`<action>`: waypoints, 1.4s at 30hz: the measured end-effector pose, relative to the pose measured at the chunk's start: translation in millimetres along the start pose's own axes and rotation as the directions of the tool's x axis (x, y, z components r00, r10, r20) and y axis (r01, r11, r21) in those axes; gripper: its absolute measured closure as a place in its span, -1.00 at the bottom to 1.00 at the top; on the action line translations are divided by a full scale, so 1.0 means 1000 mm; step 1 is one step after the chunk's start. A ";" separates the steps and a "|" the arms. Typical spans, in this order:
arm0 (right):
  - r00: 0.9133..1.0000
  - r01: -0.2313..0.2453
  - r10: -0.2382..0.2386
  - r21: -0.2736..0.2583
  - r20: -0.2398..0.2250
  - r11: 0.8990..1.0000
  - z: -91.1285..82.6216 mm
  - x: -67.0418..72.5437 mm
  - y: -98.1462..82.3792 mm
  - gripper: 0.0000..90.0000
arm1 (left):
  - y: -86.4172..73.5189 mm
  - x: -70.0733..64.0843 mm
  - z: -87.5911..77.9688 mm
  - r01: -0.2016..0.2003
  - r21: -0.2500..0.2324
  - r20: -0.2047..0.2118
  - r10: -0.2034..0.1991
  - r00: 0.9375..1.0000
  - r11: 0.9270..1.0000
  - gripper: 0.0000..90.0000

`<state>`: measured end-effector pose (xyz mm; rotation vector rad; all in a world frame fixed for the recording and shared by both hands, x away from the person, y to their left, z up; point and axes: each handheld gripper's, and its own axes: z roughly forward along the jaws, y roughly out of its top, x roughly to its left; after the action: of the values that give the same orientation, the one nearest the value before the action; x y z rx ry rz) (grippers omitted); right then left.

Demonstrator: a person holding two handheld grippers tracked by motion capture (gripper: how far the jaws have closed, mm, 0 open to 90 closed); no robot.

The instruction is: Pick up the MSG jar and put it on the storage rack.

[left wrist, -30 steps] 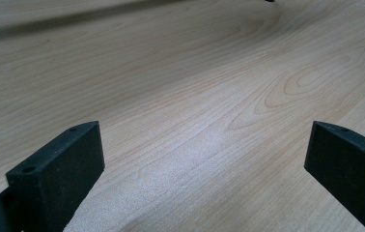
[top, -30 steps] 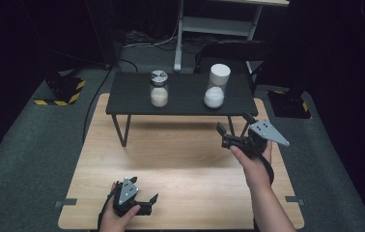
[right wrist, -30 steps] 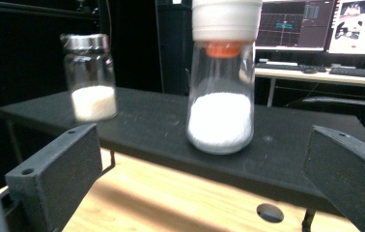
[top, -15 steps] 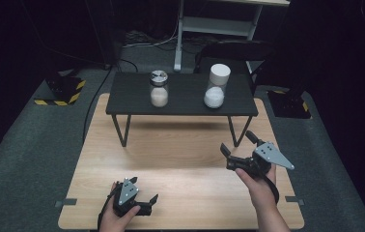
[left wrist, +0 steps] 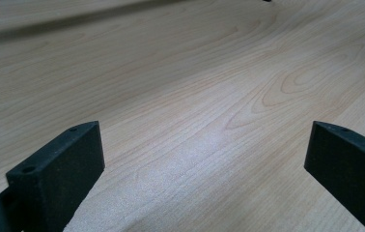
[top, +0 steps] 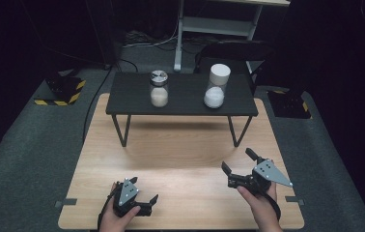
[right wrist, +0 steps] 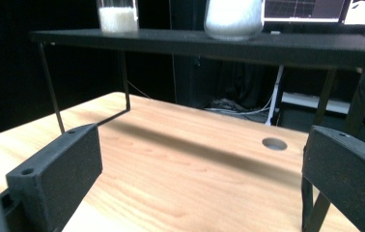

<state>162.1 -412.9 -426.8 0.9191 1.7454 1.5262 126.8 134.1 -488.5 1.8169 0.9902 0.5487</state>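
Right gripper (top: 238, 166): fingers wide, empty; we have drawn it back from the jars. Left gripper (top: 144, 203): wide, resting. White-lidded jar (top: 217, 87) stands on shelf (top: 132, 94); placement apparently finished.

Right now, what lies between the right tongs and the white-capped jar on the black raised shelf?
Bare light wooden tabletop, seen in the high view, separates the right tongs from the white-capped jar on the black raised shelf.
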 end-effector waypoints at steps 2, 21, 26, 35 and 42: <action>1.000 -0.002 0.002 0.010 -0.001 1.000 -0.003 0.000 -0.004 -1.00 | 0.000 0.000 0.000 0.000 0.000 0.000 0.000 1.000 1.000 -0.99; 1.000 -0.026 0.024 0.152 0.012 0.988 -0.019 0.000 -0.044 -1.00 | 0.000 -0.001 0.000 -0.009 0.001 0.001 0.009 1.000 1.000 -0.99; 1.000 -0.029 0.027 0.184 0.012 0.983 -0.022 -0.003 -0.050 -1.00 | 0.001 -0.001 0.000 -0.009 0.003 -0.001 0.009 1.000 1.000 -0.99; 0.999 -0.035 0.028 0.271 0.029 0.962 -0.022 -0.006 -0.051 -0.99 | 0.000 0.000 0.000 -0.008 0.002 0.000 0.008 1.000 1.000 -0.99; 0.999 -0.010 -0.007 0.317 0.053 0.948 -0.022 -0.003 -0.054 -0.99 | 0.000 0.000 0.000 -0.005 0.003 0.000 0.005 1.000 1.000 -0.99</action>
<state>140.7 -431.3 -477.5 1.1067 1.9865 1.2274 126.9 133.8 -488.1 1.8224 0.9874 0.5509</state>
